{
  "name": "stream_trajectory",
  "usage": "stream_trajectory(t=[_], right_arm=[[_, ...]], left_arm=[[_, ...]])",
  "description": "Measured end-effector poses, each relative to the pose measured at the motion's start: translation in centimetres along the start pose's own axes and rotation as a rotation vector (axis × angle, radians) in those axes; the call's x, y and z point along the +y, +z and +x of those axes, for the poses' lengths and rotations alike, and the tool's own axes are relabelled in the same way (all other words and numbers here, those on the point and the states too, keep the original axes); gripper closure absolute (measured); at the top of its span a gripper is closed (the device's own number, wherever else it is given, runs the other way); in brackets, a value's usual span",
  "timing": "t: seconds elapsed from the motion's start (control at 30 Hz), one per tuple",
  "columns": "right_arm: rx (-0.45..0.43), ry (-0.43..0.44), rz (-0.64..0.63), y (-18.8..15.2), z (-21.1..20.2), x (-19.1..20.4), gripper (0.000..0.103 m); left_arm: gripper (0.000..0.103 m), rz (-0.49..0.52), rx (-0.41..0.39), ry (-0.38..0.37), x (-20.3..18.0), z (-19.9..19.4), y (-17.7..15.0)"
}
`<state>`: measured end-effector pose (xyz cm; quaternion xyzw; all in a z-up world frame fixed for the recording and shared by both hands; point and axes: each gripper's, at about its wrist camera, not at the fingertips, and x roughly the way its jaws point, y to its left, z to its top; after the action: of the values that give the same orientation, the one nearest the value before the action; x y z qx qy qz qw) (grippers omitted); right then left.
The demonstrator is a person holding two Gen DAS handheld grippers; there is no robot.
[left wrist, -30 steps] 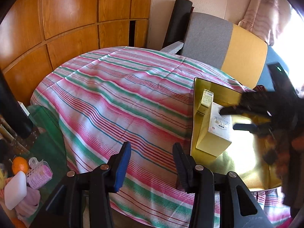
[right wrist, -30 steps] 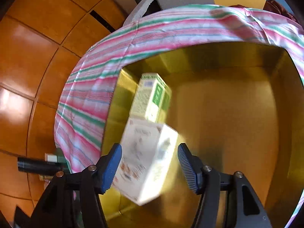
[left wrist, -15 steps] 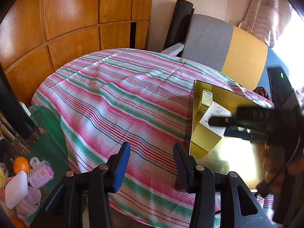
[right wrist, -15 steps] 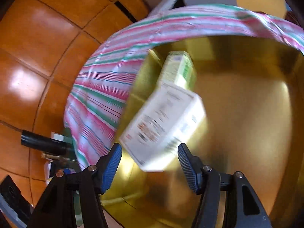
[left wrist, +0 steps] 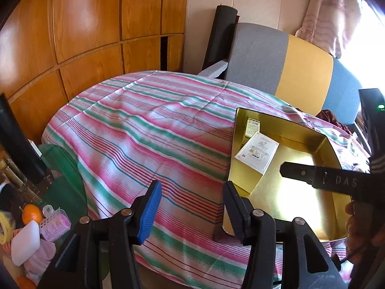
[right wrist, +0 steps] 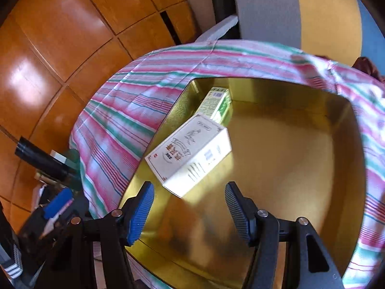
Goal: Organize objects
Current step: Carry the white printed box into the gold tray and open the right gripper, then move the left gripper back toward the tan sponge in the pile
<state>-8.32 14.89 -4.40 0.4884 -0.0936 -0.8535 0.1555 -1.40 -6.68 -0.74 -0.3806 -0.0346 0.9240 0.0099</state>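
Observation:
A gold box (right wrist: 288,168) lies open on a striped cloth; it also shows in the left wrist view (left wrist: 300,192). A white carton (right wrist: 190,154) lies inside along its left wall, also seen in the left wrist view (left wrist: 257,154). A green-and-white carton (right wrist: 216,104) lies behind it, in the left wrist view (left wrist: 252,127) too. My right gripper (right wrist: 190,209) is open and empty, just short of the white carton. My left gripper (left wrist: 192,207) is open and empty above the cloth, left of the gold box.
The striped cloth (left wrist: 144,139) covers a round table. A grey, yellow and blue chair back (left wrist: 276,57) stands behind it. Wooden wall panels (left wrist: 84,24) run along the left. A glass side table (left wrist: 36,219) at lower left holds an orange, hair rollers and a sponge.
The white carton has left my right gripper and now lies in the gold box. My right gripper has drawn back from it. My left gripper has barely moved.

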Motion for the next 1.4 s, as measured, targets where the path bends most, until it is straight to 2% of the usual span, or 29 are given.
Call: stream_trajectory(t=[0.3,0.43,0.73,1.03,1.4], right_arm=[[-0.102,-0.142,-0.051,-1.6,-3.4,-0.2,0.038],[-0.141,-0.191,-0.071,-2.4,-4.7,-0.6,0.026],[-0.178,-0.242,-0.024,-4.0,-7.3,-3.7,0.022],[-0.223,-0.325,0.069,-5.2,-11.0,-9.1,0.022],[-0.295,-0.5,0.215,-7.4,-18.4,-18.9,0.022]], left_arm=[[0.045,0.048,-0.03,-0.022,-1.9,-1.5,-0.2],[0.036,0.071,-0.053,-0.033,-2.9,-2.2,-0.2],[0.027,0.132,-0.08,-0.056,-5.4,-3.3,-0.1],[0.023,0.21,-0.075,-0.092,-8.8,-3.5,-0.4],[0.023,0.333,-0.066,-0.175,-14.6,-3.2,-0.5]])
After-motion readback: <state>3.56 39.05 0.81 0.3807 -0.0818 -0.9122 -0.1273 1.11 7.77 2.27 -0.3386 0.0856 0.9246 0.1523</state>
